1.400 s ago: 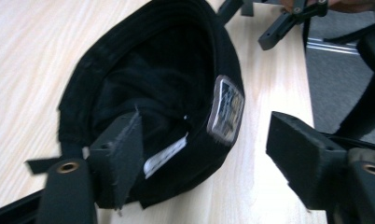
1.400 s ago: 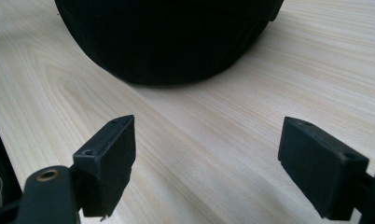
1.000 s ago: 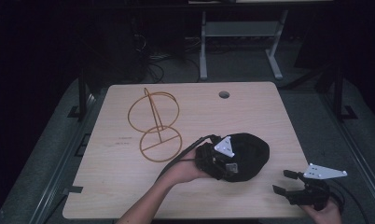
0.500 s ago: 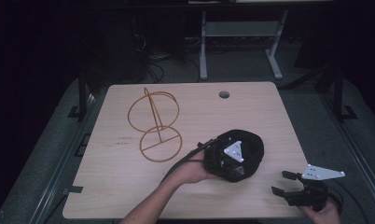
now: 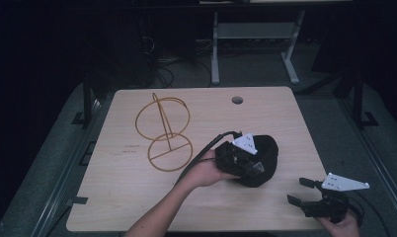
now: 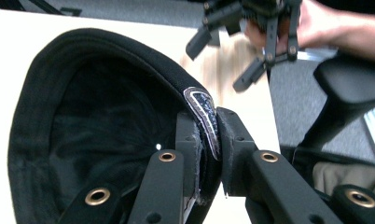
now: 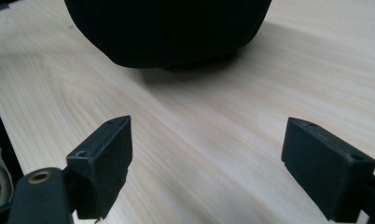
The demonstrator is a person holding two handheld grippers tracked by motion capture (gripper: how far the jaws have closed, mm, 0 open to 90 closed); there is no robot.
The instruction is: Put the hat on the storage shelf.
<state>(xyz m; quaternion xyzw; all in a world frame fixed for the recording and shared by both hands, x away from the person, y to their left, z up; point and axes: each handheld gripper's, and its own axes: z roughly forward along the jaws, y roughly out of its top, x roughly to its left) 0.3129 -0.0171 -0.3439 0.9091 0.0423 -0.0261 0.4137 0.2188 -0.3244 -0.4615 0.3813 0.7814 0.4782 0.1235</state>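
Left gripper [image 6: 209, 140] clamped on black cap [image 6: 97, 116] rim seen close, right gripper [image 5: 310, 200] gaping over table [image 5: 137, 207] corner

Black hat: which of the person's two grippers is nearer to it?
Left. The left gripper is clamped on the black hat's rim; the right gripper hovers open near the table's front corner, apart from it.

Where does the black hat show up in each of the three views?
High view: the black hat lies right of centre on the table.
Left gripper view: the hat spreads over the left and middle, its rim pinched in the left gripper.
Right gripper view: top centre.
Shared landmark: the light wooden table.
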